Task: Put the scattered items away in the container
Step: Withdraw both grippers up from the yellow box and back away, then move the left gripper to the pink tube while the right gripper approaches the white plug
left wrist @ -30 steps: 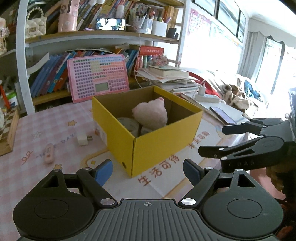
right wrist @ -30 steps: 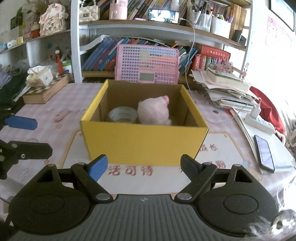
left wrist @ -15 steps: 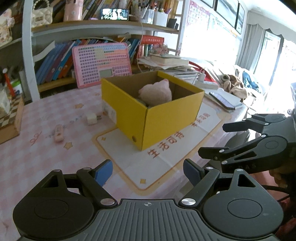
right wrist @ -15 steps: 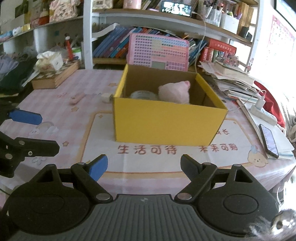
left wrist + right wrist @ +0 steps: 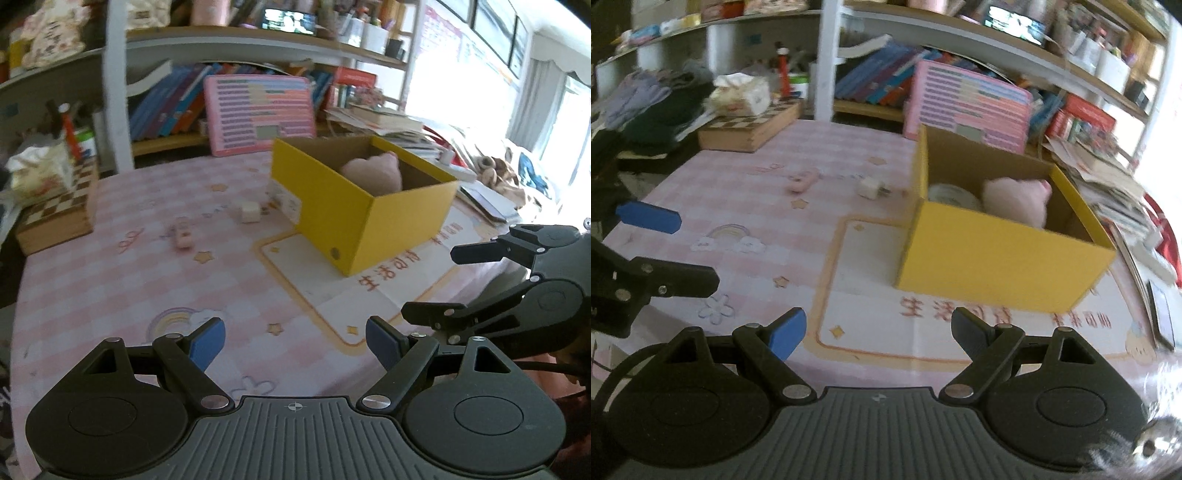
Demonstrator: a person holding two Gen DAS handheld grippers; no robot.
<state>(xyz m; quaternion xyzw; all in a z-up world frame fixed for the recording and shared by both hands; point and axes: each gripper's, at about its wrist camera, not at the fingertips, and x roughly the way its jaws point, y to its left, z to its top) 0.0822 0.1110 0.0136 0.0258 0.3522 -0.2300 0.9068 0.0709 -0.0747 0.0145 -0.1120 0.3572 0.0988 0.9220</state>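
A yellow cardboard box (image 5: 373,221) (image 5: 997,258) stands on the pink checked tablecloth, holding a pink plush toy (image 5: 373,173) (image 5: 1015,199) and a roll of tape (image 5: 951,195). Left of the box lie a white charger plug (image 5: 251,212) (image 5: 870,187) and a small pink oblong item (image 5: 183,236) (image 5: 802,180). My left gripper (image 5: 295,343) hangs open over the near part of the table with nothing between its fingers. My right gripper (image 5: 879,332) is open too and holds nothing, short of the box. Each gripper shows at the edge of the other's view.
A wooden chessboard box (image 5: 59,218) (image 5: 750,127) with a tissue pack on it sits at the far left. A pink keyboard toy (image 5: 260,110) (image 5: 971,107) leans behind the box. Bookshelves, stacked papers and a phone (image 5: 1161,314) crowd the back and right.
Both grippers have drawn back from the box and swung left, so the box now sits further right and smaller; the plug and pink item have come more into view. Jaws unchanged.
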